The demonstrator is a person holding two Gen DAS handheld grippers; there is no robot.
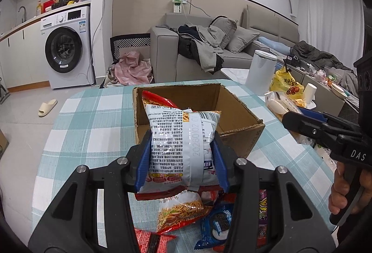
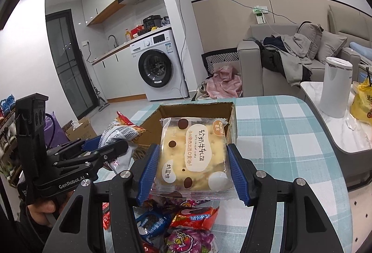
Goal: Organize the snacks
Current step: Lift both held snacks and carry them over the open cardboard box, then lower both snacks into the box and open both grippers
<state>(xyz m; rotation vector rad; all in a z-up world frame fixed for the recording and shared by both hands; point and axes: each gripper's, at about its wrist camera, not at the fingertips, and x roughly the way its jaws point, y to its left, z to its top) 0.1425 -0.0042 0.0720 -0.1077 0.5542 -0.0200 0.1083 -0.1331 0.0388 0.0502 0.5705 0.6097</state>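
A: Two packets were off the table at once, one in each hand-held gripper. The left hand-held gripper (image 1: 182,155) pinched a silver-backed noodle snack bag (image 1: 181,148) between its blue pads, printed back facing the camera.

B: And where was that bag against the box?

A: It hung in front of the open cardboard box (image 1: 239,111), near its front wall. Another red snack bag (image 1: 154,99) already lay inside the box, against the left wall.

B: What about the other side?

A: The right hand-held gripper (image 2: 193,164) was clamped on a clear-wrapped nougat cracker packet (image 2: 193,155), label up, held before the same cardboard box (image 2: 197,109).

B: Was anything left on the table?

A: Yes. On the checked tablecloth (image 1: 93,118) below the left hand-held gripper lay a loose pile: a noodle snack packet (image 1: 179,213) and a blue cookie packet (image 1: 217,222). In the right wrist view, a purple candy bag (image 2: 189,239) and a red snack packet (image 2: 197,215) lay below the cracker.
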